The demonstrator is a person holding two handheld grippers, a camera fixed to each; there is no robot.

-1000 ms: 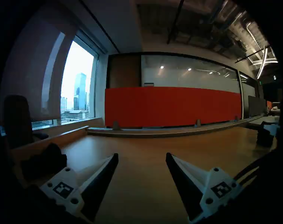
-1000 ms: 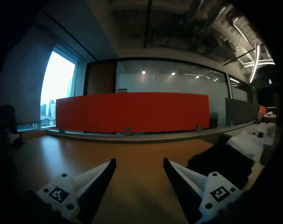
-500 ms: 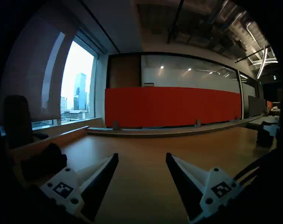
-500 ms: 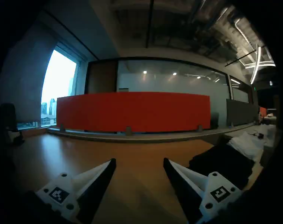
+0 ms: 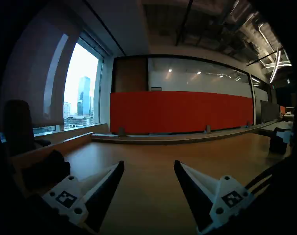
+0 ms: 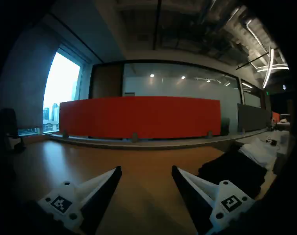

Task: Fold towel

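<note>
The left gripper [image 5: 148, 162] hovers low over the wooden worktop [image 5: 148, 149], fingers apart and empty. The right gripper [image 6: 146, 167] hovers likewise, fingers apart. The dark towel pile [image 6: 232, 172] lies to its right, untouched. Folding looks unstarted, so the next move calls for reaching right to take a towel.

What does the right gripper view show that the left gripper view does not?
Right gripper view: a dark cloth pile with white cloth behind it, on the table's right side. Left gripper view: a dark bundle near the table's left edge. Both: the wooden table, the red partition, the window, and open fingers in front, of the left gripper and the right gripper.
</note>
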